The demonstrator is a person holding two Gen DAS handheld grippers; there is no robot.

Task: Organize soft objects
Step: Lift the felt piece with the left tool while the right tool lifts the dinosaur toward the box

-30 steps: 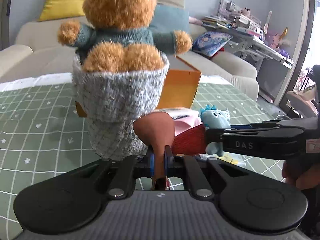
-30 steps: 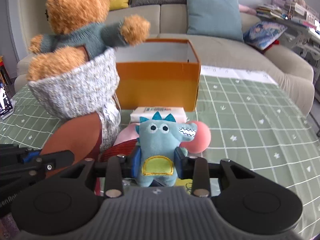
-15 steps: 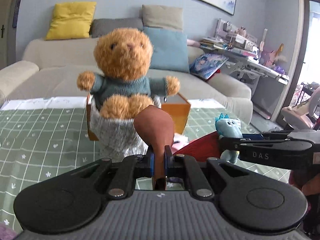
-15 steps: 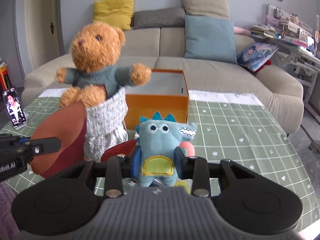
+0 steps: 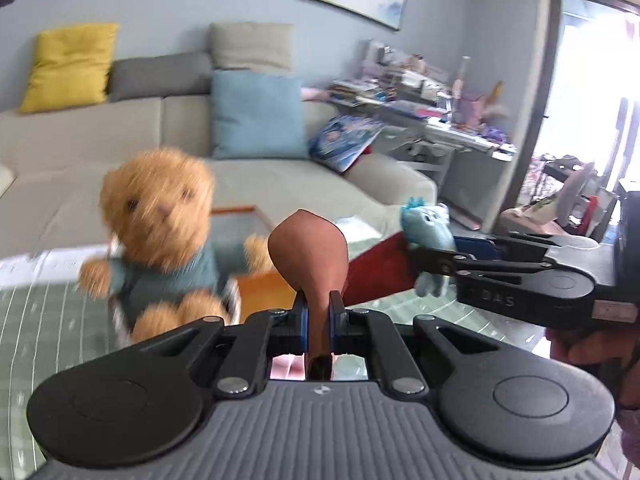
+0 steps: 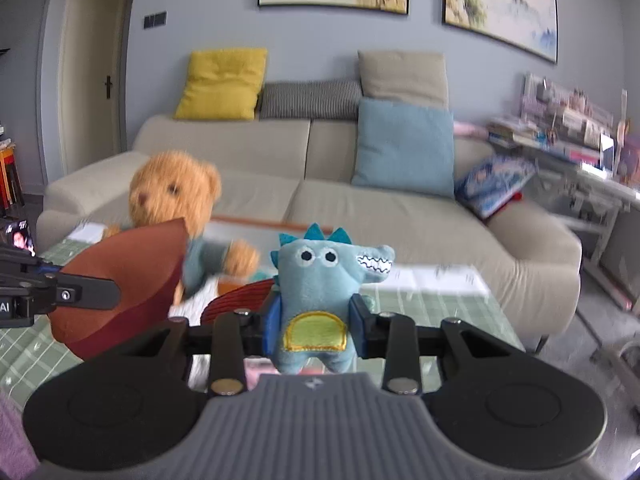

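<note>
Up they go — both claws have risen since a second ago, and the orange open-topped box (image 5: 256,292) that filled the middle of the left wrist view now sits low and half hidden behind the fluffy tan teddy bear in a teal sweater (image 5: 160,236); the left claw (image 5: 318,320) is clamped on a flat brown leather-like flap (image 5: 308,252), long axis upright, rounded end pointing up toward the sofa (image 5: 192,132); its dark red underside trails off right toward the right claw (image 5: 436,258).

Over to the right wrist view; the right claw (image 6: 314,326) squeezes a small blue plush monster with a yellow belly patch (image 6: 320,292) at the waist, upright, spikes up, snout pointing right; both toys are clear of the green gridded tabletop (image 6: 432,308), so I judge a carry toward the box is next.
</note>
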